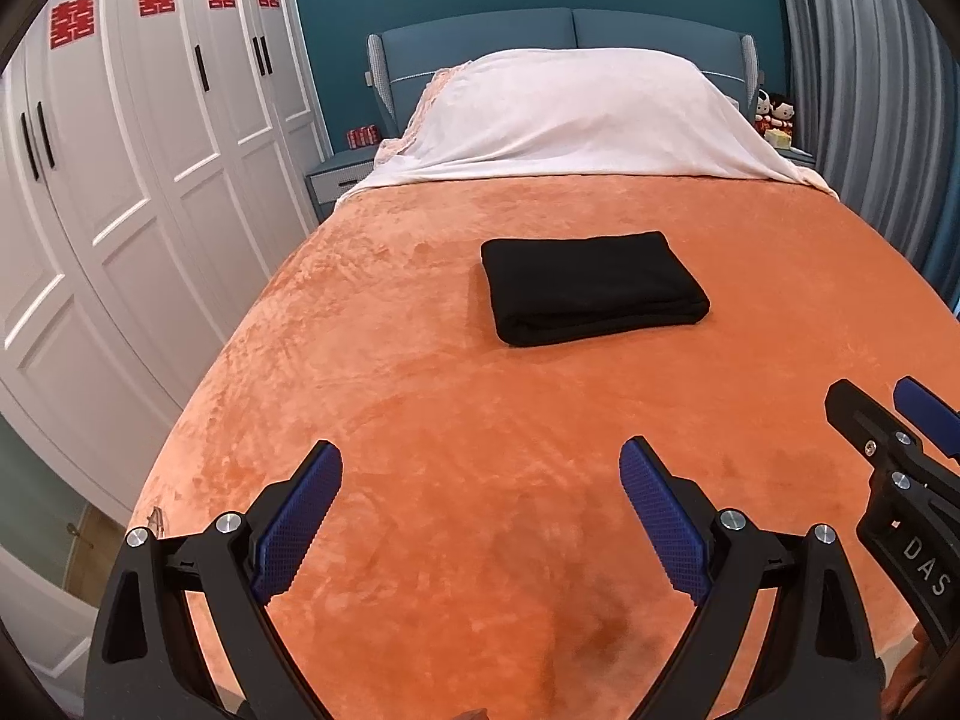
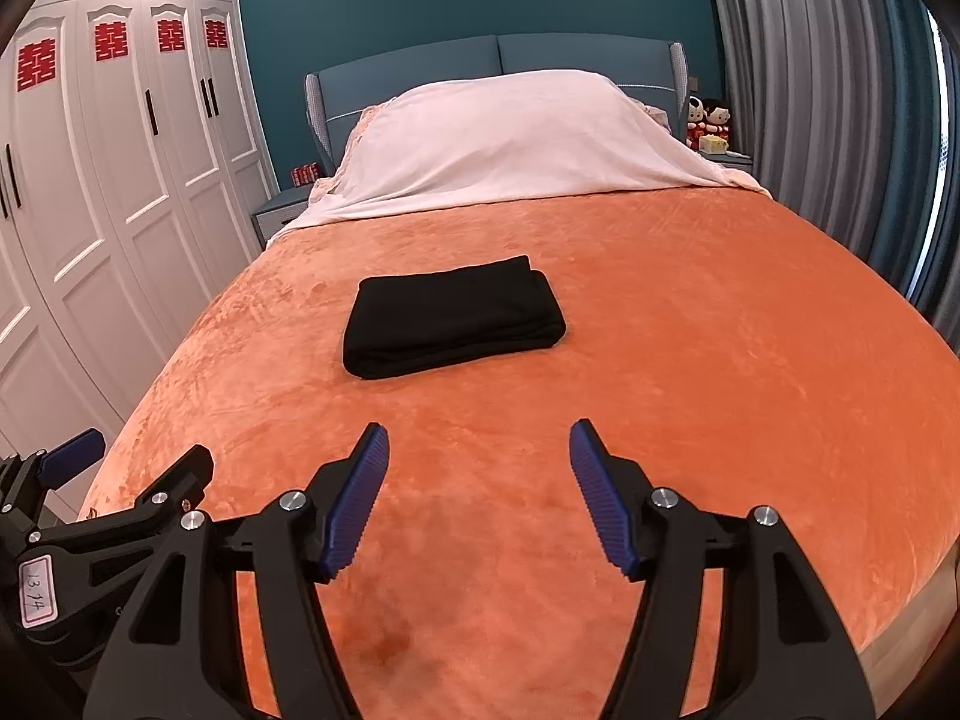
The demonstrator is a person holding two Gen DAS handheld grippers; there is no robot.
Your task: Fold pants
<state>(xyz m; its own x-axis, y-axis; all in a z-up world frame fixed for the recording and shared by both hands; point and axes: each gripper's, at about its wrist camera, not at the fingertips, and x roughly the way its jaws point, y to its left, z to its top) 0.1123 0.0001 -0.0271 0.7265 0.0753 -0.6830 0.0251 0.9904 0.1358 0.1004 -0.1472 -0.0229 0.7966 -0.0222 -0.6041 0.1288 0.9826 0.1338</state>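
Black pants (image 1: 591, 285) lie folded into a compact rectangle on the orange bedspread (image 1: 420, 420); they also show in the right wrist view (image 2: 453, 315). My left gripper (image 1: 480, 462) is open and empty, held above the bedspread well short of the pants. My right gripper (image 2: 479, 438) is open and empty too, equally short of the pants. The right gripper also shows at the right edge of the left wrist view (image 1: 888, 408). The left gripper shows at the lower left of the right wrist view (image 2: 138, 462).
A pale pink cover (image 1: 576, 114) drapes the pillows at the headboard. White wardrobes (image 1: 120, 180) line the left side. Grey curtains (image 2: 810, 90) hang on the right. Nightstands flank the bed, the right one (image 2: 720, 153) holding dolls.
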